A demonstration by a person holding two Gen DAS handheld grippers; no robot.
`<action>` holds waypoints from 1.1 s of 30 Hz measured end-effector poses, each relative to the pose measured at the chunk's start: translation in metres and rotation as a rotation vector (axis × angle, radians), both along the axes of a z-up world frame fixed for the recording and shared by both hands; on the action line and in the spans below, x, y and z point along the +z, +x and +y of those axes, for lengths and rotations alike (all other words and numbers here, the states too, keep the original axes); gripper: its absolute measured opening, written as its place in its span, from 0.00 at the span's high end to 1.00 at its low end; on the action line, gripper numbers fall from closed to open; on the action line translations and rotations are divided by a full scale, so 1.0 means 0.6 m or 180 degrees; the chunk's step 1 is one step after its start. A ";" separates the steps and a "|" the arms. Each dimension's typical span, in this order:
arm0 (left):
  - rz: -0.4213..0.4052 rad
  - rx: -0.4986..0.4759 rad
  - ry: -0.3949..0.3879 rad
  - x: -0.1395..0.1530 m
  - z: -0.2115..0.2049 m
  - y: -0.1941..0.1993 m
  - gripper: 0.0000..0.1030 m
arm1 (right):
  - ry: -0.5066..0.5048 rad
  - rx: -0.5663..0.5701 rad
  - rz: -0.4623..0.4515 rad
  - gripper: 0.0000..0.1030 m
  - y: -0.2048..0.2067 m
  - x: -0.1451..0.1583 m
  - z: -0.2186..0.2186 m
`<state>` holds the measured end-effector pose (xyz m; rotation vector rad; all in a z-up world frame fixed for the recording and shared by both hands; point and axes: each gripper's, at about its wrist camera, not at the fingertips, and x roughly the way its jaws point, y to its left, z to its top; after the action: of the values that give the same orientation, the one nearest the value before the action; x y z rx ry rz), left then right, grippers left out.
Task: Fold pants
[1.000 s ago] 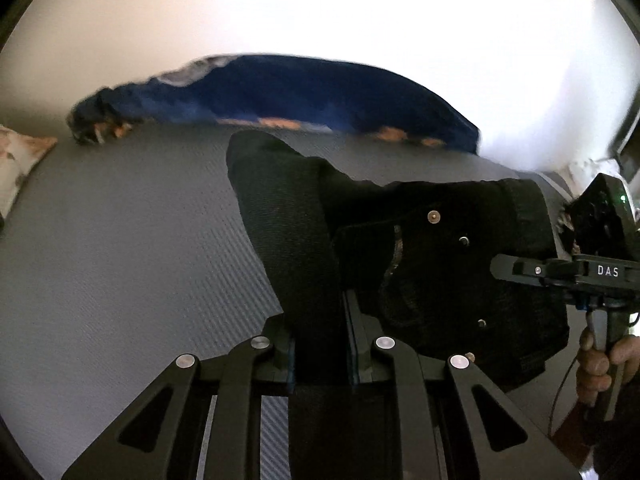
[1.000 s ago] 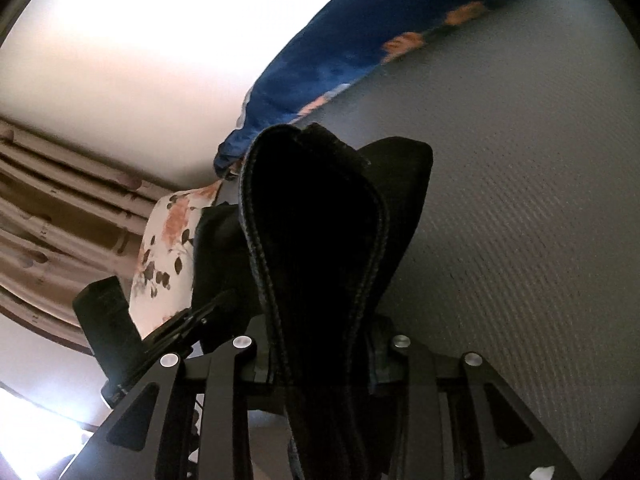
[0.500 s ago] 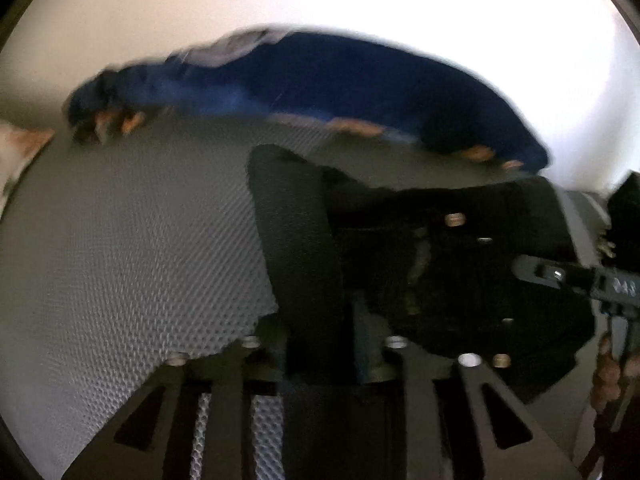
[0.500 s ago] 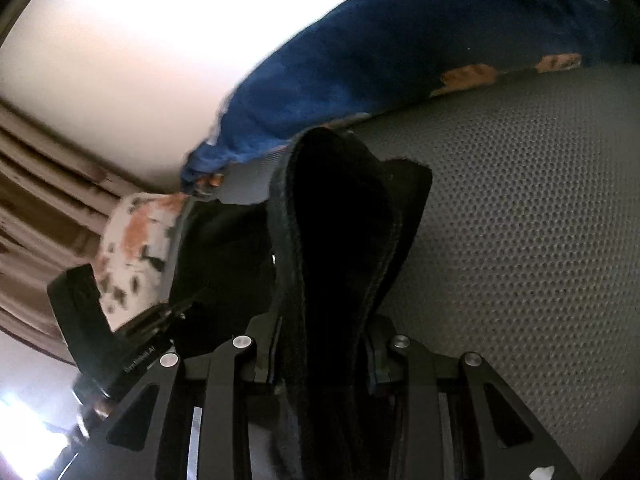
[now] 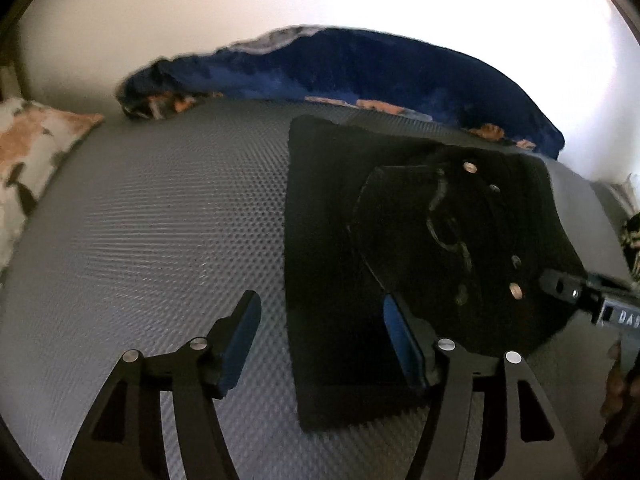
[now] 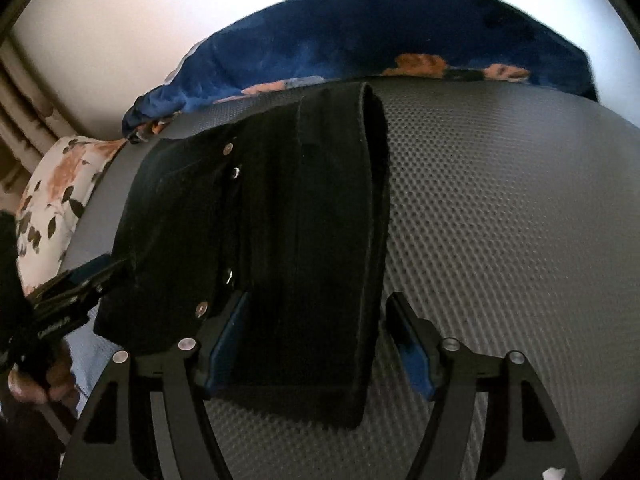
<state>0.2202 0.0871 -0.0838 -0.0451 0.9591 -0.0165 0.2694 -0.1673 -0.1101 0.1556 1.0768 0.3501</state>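
Hidden and cut-off parts around the black pants (image 5: 340,240)

In the left wrist view the right gripper (image 5: 592,300) is cut by the right edge, so only its tip and some letters show, and the hand (image 5: 616,380) under it is dark and partly out of the picture. In the right wrist view the left gripper (image 6: 72,292) is cut by the left edge, and its writing is too small to read. The pants are so dark that the folds are hard to tell apart. The blue blanket (image 6: 360,36) is blurred, and the flowered pillow (image 5: 28,160) is cut by the edge.
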 end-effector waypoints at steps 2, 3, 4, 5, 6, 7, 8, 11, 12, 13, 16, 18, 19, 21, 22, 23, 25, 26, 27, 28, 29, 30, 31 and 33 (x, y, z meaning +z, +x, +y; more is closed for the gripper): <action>-0.0081 0.0071 0.0134 0.020 -0.006 -0.027 0.36 | -0.0144 -0.0084 -0.0086 0.29 -0.014 0.015 0.007; -0.0111 0.0114 0.0205 0.030 -0.009 -0.042 0.35 | -0.0212 -0.0102 -0.0139 0.26 -0.025 0.025 0.012; -0.0144 0.0144 0.0237 0.039 -0.013 -0.057 0.32 | -0.0257 -0.0116 -0.0177 0.25 -0.033 0.033 0.017; -0.0182 0.0159 0.0246 0.046 -0.018 -0.071 0.31 | -0.0326 -0.0135 -0.0232 0.23 -0.049 0.044 0.022; -0.0212 0.0175 0.0256 0.052 -0.021 -0.085 0.30 | -0.0390 -0.0168 -0.0278 0.20 -0.063 0.054 0.026; -0.0235 0.0187 0.0279 0.058 -0.026 -0.101 0.28 | -0.0421 -0.0181 -0.0309 0.19 -0.073 0.061 0.032; -0.0246 0.0194 0.0310 0.062 -0.029 -0.112 0.27 | -0.0438 -0.0184 -0.0352 0.17 -0.086 0.069 0.037; -0.0330 0.0177 0.0406 0.074 -0.039 -0.154 0.26 | -0.0515 -0.0231 -0.0473 0.12 -0.124 0.094 0.055; -0.0349 0.0191 0.0426 0.077 -0.039 -0.169 0.26 | -0.0543 -0.0240 -0.0523 0.12 -0.141 0.103 0.060; -0.0359 0.0223 0.0431 0.079 -0.039 -0.177 0.26 | -0.0564 -0.0256 -0.0569 0.12 -0.153 0.109 0.064; -0.0414 0.0303 0.0406 0.088 -0.036 -0.210 0.26 | -0.0631 -0.0291 -0.0664 0.08 -0.184 0.121 0.075; -0.0459 0.0327 0.0428 0.093 -0.039 -0.230 0.26 | -0.0604 -0.0304 -0.0693 0.08 -0.200 0.126 0.083; -0.0485 0.0343 0.0439 0.096 -0.039 -0.237 0.26 | -0.0587 -0.0300 -0.0706 0.07 -0.205 0.128 0.086; -0.0517 0.0359 0.0452 0.100 -0.042 -0.250 0.26 | -0.0598 -0.0293 -0.0725 0.05 -0.218 0.130 0.093; -0.0524 0.0351 0.0436 0.101 -0.043 -0.254 0.26 | -0.0620 -0.0278 -0.0754 0.05 -0.224 0.132 0.097; -0.0530 0.0345 0.0430 0.102 -0.043 -0.259 0.26 | -0.0636 -0.0264 -0.0766 0.05 -0.227 0.132 0.101; -0.0554 0.0360 0.0442 0.105 -0.044 -0.268 0.26 | -0.0640 -0.0244 -0.0761 0.05 -0.235 0.132 0.107; -0.0559 0.0359 0.0441 0.105 -0.044 -0.270 0.26 | -0.0627 -0.0231 -0.0758 0.05 -0.239 0.132 0.109; -0.0552 0.0361 0.0440 0.104 -0.044 -0.272 0.26 | -0.0630 -0.0235 -0.0763 0.05 -0.242 0.132 0.111; -0.0550 0.0366 0.0431 0.103 -0.043 -0.274 0.26 | -0.0642 -0.0250 -0.0767 0.05 -0.245 0.132 0.112; -0.0552 0.0375 0.0425 0.103 -0.041 -0.276 0.26 | -0.0645 -0.0250 -0.0774 0.05 -0.247 0.132 0.113; -0.0554 0.0389 0.0426 0.103 -0.040 -0.277 0.26 | -0.0656 -0.0243 -0.0782 0.05 -0.249 0.132 0.114; -0.0552 0.0400 0.0427 0.102 -0.038 -0.279 0.26 | -0.0680 -0.0250 -0.0777 0.05 -0.250 0.131 0.115; -0.0553 0.0424 0.0422 0.100 -0.035 -0.282 0.26 | -0.0673 -0.0250 -0.0762 0.05 -0.252 0.128 0.114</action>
<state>0.0512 0.0659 -0.0238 0.0146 0.7801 0.1636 0.1183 -0.0989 -0.0333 -0.0324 0.8616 0.1771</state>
